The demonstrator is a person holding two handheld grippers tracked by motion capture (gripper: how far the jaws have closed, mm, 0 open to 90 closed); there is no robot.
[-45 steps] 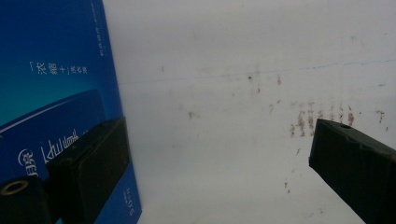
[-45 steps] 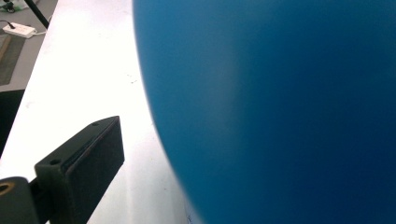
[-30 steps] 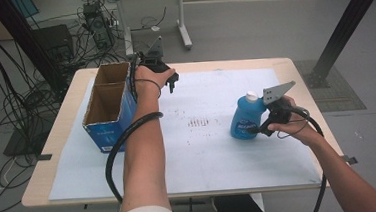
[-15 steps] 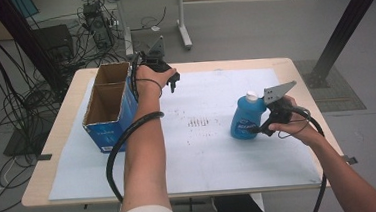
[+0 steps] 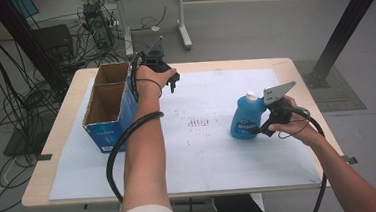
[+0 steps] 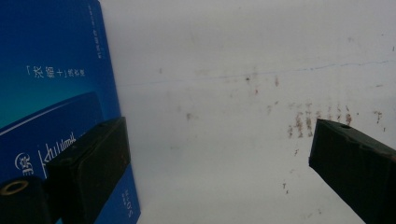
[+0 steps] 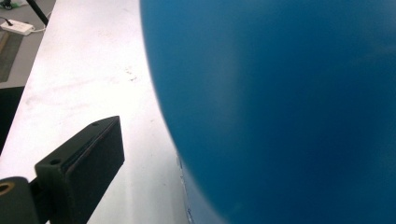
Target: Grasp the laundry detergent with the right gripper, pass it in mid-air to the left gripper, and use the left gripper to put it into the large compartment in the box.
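Observation:
A blue detergent bottle (image 5: pixel 244 118) with a pale blue cap stands upright on the right of the white mat (image 5: pixel 204 155). My right gripper (image 5: pixel 260 127) is at its lower right side. In the right gripper view the bottle (image 7: pixel 280 102) looms very close; the left fingertip (image 7: pixel 81 170) stands apart from it and the other jaw is hidden behind it. An open blue cardboard box (image 5: pixel 107 105) stands at the left. My left gripper (image 5: pixel 170 79) hovers by the box's far right corner. Its jaws (image 6: pixel 219 172) are spread wide over bare mat, beside the box wall (image 6: pixel 51 93).
The mat covers most of the wooden table (image 5: pixel 53 140) and carries brown stains (image 5: pixel 199 121) at its middle. Thick black cables trail from both grippers along the forearms. Cables, a computer case and another table's legs are on the floor beyond the far edge.

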